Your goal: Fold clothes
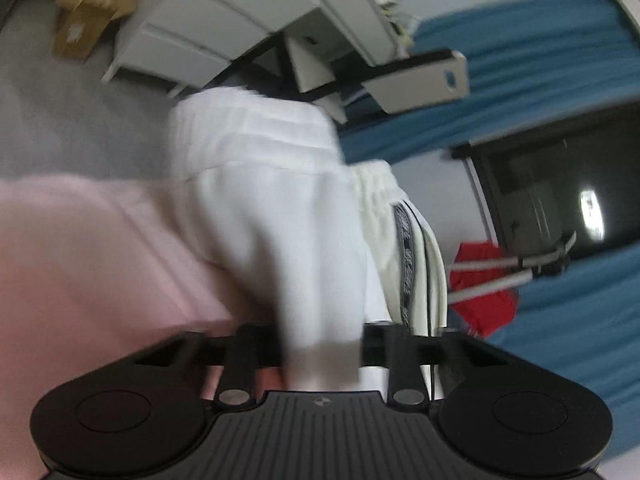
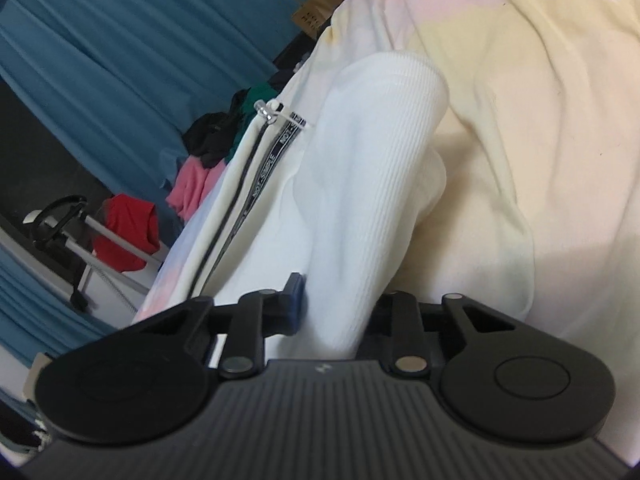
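White fabric of the trousers (image 1: 272,208) is bunched at the bottom centre of the left wrist view, where it is pinched in the closed left gripper (image 1: 320,354); the picture is blurred, so the fingertips themselves are hidden by cloth. An elastic waistband edge is seen at mid-frame, and a black lettered side stripe (image 1: 404,256) runs down just right of it. Pink bedding (image 1: 80,248) fills the left of the frame, ending at a soft edge against grey floor (image 1: 72,120) above. A white drawer unit (image 1: 208,20) and a cardboard box (image 1: 88,4) are set in the upper left.

In the right wrist view, a ribbed white cuff is clamped in the narrowed right gripper (image 2: 332,320) at bottom centre, with the trousers (image 2: 360,168) rising toward mid-frame. The stripe (image 2: 264,172) is seen along their left edge. A pastel sheet (image 2: 540,100) covers the right side. Blue curtains (image 2: 120,40) and a red garment (image 2: 128,232) on a rack are seen at left.
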`<state>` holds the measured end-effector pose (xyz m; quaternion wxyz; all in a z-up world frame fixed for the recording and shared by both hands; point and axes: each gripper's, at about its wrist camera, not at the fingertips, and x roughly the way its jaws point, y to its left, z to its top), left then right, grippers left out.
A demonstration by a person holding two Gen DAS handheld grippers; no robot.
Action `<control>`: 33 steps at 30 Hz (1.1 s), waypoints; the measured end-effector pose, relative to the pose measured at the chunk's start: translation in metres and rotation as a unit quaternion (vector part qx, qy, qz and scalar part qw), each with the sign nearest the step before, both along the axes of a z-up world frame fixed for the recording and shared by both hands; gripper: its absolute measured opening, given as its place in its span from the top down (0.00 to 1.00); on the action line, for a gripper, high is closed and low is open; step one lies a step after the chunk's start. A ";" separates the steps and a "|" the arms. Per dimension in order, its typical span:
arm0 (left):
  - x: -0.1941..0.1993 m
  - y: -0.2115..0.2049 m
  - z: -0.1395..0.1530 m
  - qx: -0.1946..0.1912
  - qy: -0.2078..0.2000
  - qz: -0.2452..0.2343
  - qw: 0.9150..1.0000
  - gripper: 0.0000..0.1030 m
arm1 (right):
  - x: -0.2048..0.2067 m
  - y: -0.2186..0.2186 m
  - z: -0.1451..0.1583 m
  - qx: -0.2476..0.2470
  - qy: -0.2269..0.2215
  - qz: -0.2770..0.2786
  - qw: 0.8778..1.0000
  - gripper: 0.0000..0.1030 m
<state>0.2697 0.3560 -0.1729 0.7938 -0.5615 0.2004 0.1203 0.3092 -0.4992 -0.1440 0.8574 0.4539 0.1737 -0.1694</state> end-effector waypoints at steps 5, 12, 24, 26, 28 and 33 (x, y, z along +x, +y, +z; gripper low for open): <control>-0.025 -0.001 0.016 0.004 -0.029 0.004 1.000 0.87 | -0.010 -0.002 0.015 -0.001 -0.017 -0.024 1.000 0.86; -0.078 -0.015 0.065 0.059 -0.071 -0.014 0.996 0.88 | -0.054 -0.007 0.036 0.032 -0.040 -0.049 0.997 0.88; -0.223 0.002 0.077 0.021 0.039 -0.034 0.998 0.86 | -0.134 -0.010 0.053 0.058 0.008 -0.064 0.996 0.88; -0.237 0.003 0.067 0.019 0.073 -0.043 0.996 0.84 | -0.138 -0.012 0.041 0.062 0.044 -0.065 0.995 0.88; -0.251 0.005 0.064 0.027 0.091 -0.049 0.994 0.79 | -0.140 -0.015 0.030 0.071 0.072 -0.069 0.992 0.87; -0.272 -0.001 0.078 0.071 0.096 -0.040 0.992 0.64 | -0.135 -0.014 0.025 0.078 0.091 -0.070 0.990 0.84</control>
